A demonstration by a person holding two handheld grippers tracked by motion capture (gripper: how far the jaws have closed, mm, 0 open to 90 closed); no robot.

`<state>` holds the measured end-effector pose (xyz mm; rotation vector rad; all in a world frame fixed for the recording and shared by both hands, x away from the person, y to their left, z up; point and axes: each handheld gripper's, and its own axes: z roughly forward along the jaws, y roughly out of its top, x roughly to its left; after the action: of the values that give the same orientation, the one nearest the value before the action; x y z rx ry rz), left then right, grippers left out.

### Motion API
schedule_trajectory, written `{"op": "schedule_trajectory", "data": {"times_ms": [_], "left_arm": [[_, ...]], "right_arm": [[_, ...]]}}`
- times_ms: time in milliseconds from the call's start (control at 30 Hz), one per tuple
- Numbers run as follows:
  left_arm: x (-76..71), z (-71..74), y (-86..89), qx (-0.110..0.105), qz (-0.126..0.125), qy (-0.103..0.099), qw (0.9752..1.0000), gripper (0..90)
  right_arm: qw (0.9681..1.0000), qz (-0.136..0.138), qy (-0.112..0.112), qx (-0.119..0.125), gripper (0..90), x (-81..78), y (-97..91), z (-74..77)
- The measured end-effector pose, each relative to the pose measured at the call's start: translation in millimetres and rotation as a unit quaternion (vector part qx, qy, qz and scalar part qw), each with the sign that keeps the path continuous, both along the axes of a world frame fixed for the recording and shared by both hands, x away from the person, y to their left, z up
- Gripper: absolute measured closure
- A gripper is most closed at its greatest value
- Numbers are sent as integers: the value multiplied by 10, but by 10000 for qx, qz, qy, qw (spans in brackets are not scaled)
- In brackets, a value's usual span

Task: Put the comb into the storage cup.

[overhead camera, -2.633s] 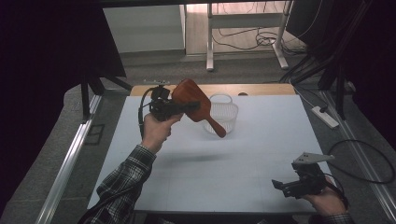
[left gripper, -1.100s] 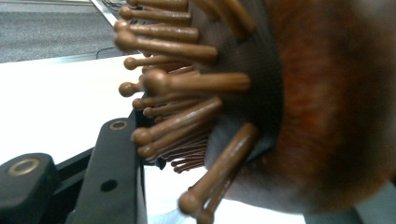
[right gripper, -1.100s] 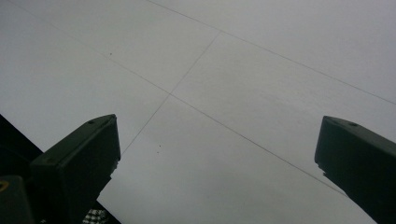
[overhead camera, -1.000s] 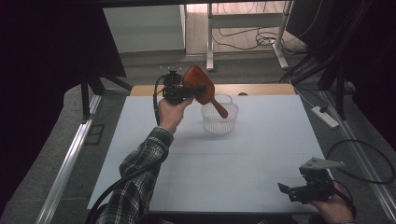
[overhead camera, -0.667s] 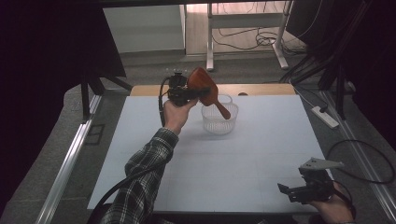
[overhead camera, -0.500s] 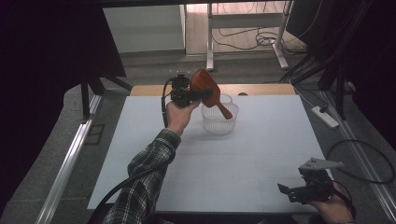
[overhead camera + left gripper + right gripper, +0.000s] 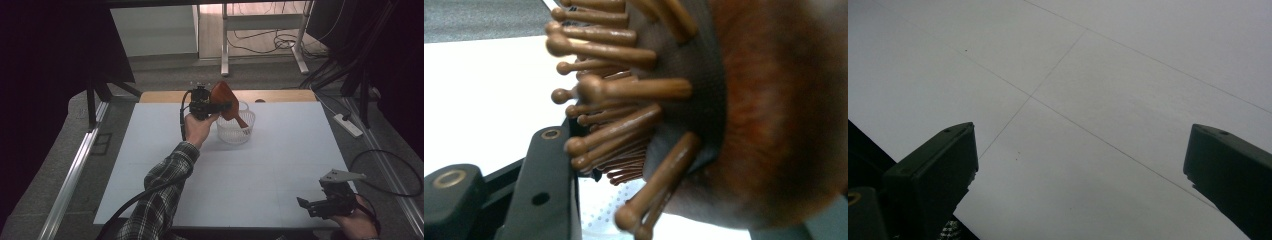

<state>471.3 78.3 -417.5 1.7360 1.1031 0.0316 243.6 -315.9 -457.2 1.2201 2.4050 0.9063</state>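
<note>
A brown wooden hairbrush (image 7: 227,102) with round-tipped wooden pins hangs over a white perforated basket (image 7: 236,131) near the table's far edge, its handle pointing down into the basket. My left gripper (image 7: 218,106) is shut on the brush head. In the left gripper view the brush (image 7: 704,110) is very close, its pins resting against one black jaw, with a bit of the basket (image 7: 606,212) below. My right gripper (image 7: 310,206) rests near the front right corner of the table, and in the right gripper view its gripper (image 7: 1080,165) stands open with nothing between its jaws.
The white table top (image 7: 260,175) has a wooden strip along its far edge. A power strip (image 7: 348,125) and cables lie on the floor to the right. A desk frame stands behind the table.
My left hand has carried the brush to the right and lower, from left of the basket to over it, with the handle now dipping into the basket. The right gripper has stayed put.
</note>
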Motion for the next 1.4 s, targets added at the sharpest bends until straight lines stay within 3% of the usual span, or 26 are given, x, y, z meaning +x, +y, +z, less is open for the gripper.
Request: {"op": "schedule_trajectory", "data": {"times_ms": [733,1400], "left_arm": [[7,-217,-37,-56,231,215,9995,515],[25,-433,157,-661,467,623,9948,510]], "right_arm": [[10000,-3,34,3,10,6,-2,-4],[10000,-14,82,-31,12,14,7,-9]]}}
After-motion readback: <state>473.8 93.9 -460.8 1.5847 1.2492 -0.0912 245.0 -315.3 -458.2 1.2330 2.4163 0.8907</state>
